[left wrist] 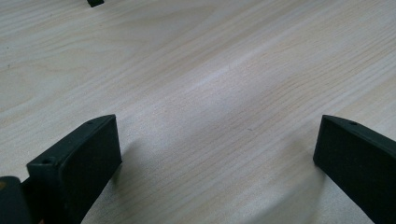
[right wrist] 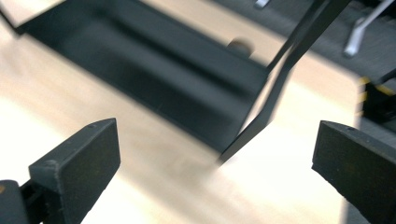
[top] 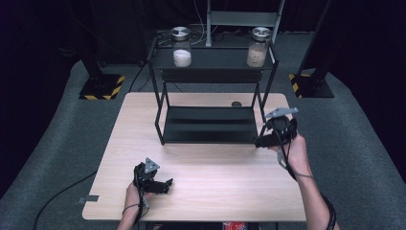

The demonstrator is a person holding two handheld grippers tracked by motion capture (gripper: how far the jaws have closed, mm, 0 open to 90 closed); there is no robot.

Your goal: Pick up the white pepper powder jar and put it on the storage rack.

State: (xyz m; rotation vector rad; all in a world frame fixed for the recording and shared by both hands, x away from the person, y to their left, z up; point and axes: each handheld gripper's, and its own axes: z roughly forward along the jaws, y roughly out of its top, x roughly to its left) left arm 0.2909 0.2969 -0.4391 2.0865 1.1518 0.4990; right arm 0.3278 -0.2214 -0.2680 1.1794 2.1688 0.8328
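Note:
A black two-tier metal rack (top: 210, 125) stands at the back middle of the wooden table (top: 201, 167). On its top shelf sit two lidded glass jars: one with white powder (top: 181, 47) at the left, one with beige powder (top: 257, 47) at the right. My left gripper (top: 167, 183) rests low over the table's front left, open, with bare wood (left wrist: 210, 107) between its jaws. My right gripper (top: 261, 142) hovers by the rack's front right leg (right wrist: 275, 93), open and holding nothing; its view looks onto the lower shelf (right wrist: 154, 74).
A small dark round object (top: 236, 103) lies on the table behind the rack, also seen blurred as a round object (right wrist: 240, 45) in the right gripper view. Black stands with yellow-striped bases (top: 101, 87) flank the table on the grey floor.

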